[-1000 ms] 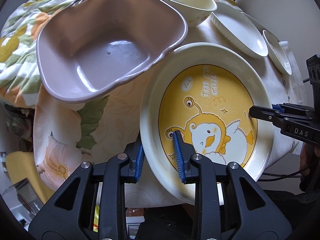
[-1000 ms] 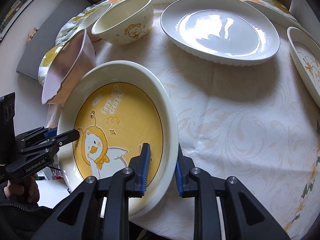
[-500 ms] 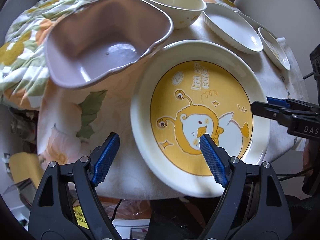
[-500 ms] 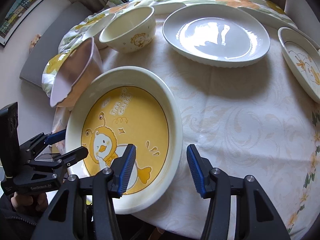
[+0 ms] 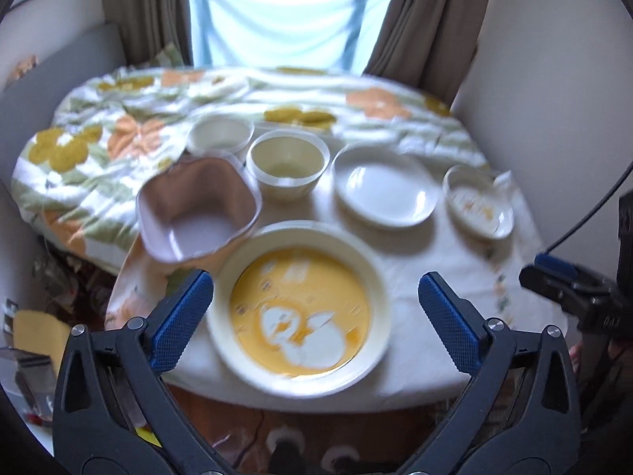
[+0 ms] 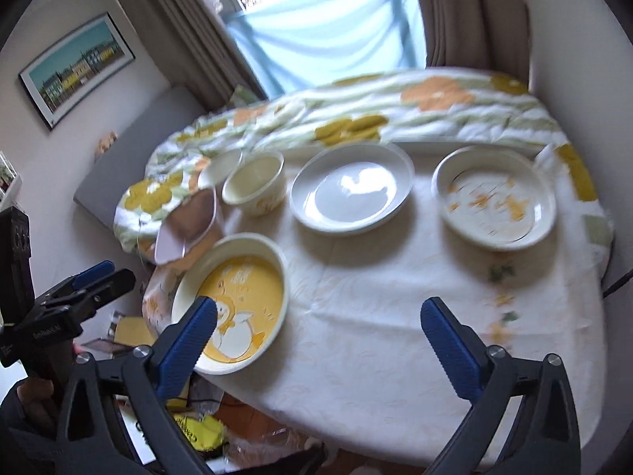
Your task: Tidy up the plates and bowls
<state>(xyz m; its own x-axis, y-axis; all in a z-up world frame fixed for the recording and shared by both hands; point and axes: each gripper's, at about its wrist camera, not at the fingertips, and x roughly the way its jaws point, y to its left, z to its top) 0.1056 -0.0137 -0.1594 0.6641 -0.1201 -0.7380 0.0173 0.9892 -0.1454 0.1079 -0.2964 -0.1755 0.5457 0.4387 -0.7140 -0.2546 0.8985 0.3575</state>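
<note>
**Six dishes spread out, none stacked yet**

Six pieces sit on the counter point(image 6: 395, 336), each apart or barely overlapping, so sorting looks hardly begun. The yellow duck plate point(image 5: 300, 312) lies flat at the near edge, slightly overhanging it. Both the left claw point(image 5: 316, 316) and the right claw point(image 6: 320, 336) are spread wide and carry nothing.

Still to gather: the white plate point(image 6: 350, 190), the flower plate point(image 6: 494, 198) and the cream bowl point(image 5: 287, 162), with a smaller bowl point(image 5: 219, 134) behind it. The pink tray-bowl point(image 5: 198, 209) tilts on the bunched floral quilt point(image 5: 99, 146) (an awkward perch, likely to slide) and crowds the duck plate's rim.
</note>
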